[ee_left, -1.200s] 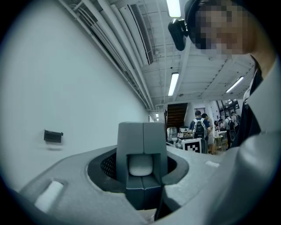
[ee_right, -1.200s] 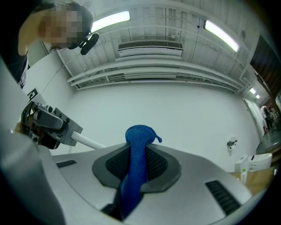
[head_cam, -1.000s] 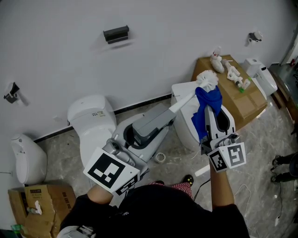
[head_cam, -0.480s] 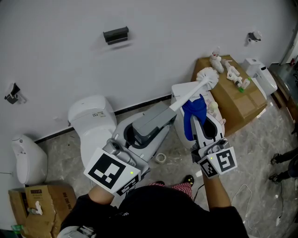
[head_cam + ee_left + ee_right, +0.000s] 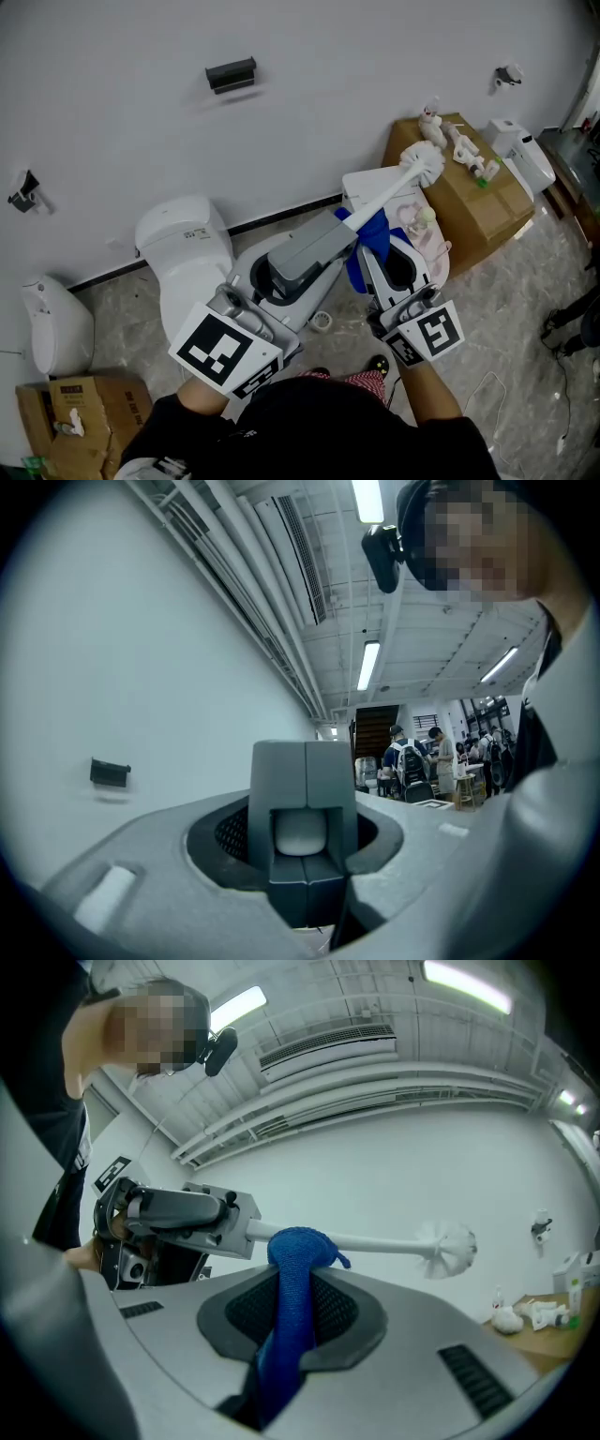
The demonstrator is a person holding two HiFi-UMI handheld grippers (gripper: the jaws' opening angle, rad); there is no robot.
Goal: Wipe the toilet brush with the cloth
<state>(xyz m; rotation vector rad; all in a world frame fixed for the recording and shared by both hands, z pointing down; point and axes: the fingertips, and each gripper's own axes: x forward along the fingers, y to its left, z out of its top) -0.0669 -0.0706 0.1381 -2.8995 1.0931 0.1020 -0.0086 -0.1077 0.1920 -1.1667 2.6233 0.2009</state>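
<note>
Head view: the left gripper [image 5: 339,228] reaches toward the far right and holds the toilet brush [image 5: 386,190] by its handle, with the white bristle head [image 5: 422,161] raised near a cardboard box [image 5: 473,202]. The right gripper [image 5: 367,255] points up at the handle from the near side. A blue cloth [image 5: 371,236] lies over the handle just beyond the left gripper.

Left gripper view: the grey fingers [image 5: 281,771] are closed on the white end of the handle [image 5: 300,833].

Right gripper view: the fingers pinch the cloth [image 5: 289,1316], and its top wraps the handle [image 5: 375,1241] beside the left gripper [image 5: 187,1211]. The bristle head [image 5: 450,1241] is at the right.
</note>
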